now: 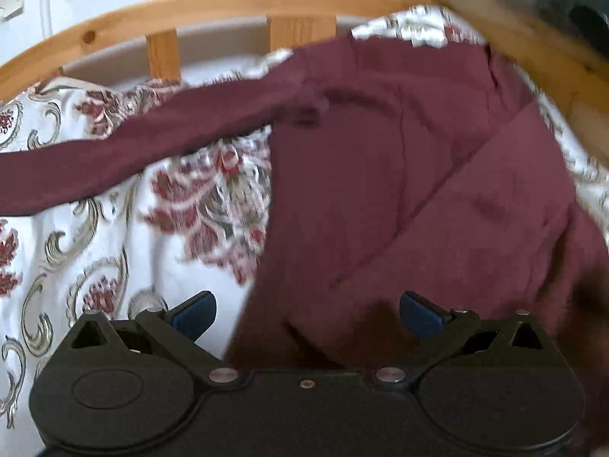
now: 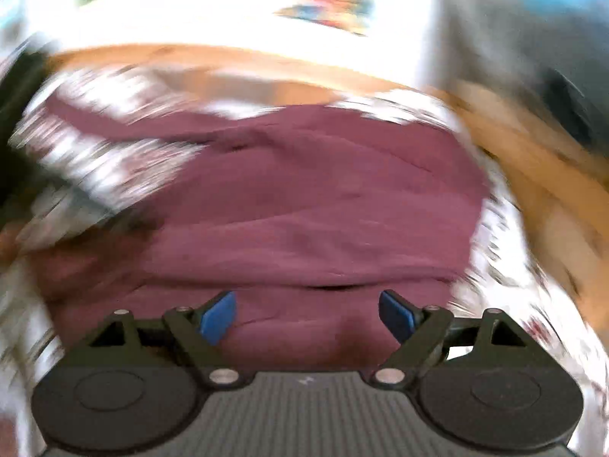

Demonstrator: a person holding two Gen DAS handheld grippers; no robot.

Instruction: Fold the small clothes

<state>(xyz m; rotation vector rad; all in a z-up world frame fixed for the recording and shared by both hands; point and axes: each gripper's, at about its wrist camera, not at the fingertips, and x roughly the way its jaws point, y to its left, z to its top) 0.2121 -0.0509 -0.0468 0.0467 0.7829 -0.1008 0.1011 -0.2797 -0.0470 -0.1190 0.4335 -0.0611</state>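
Nearest the left gripper (image 1: 307, 314), both blue pads are standing wide apart with nothing between them; the lower hem area of the maroon garment (image 1: 399, 190) is lying just beneath and ahead of the right-hand pad, while the left-hand pad is hanging over bare patterned bedspread (image 1: 95, 259). No fabric is being pinched.

The right gripper (image 2: 307, 316) is likewise showing its jaws spread, pads clear of cloth. The garment is lying directly under and ahead of it, and a doubled fabric edge is running across just beyond the fingertips. This view is heavily smeared, so finer detail is not being relied upon.

Further ahead of the left gripper, the garment's body is lying roughly flat with a diagonal fold line crossing it to the right, suggesting one side has been laid inward. One long sleeve (image 1: 133, 152) is stretching away to the left, unfolded, over the bedspread.

Beyond the garment, the wooden bed frame (image 1: 228, 0) is curving across the far edge, with a white wall behind.

Assessment: the fold is appearing partly done. One side is seemingly turned in; the outstretched sleeve is remaining to be brought over the body, and the final lengthwise folding is outstanding. Neither tool is holding anything.
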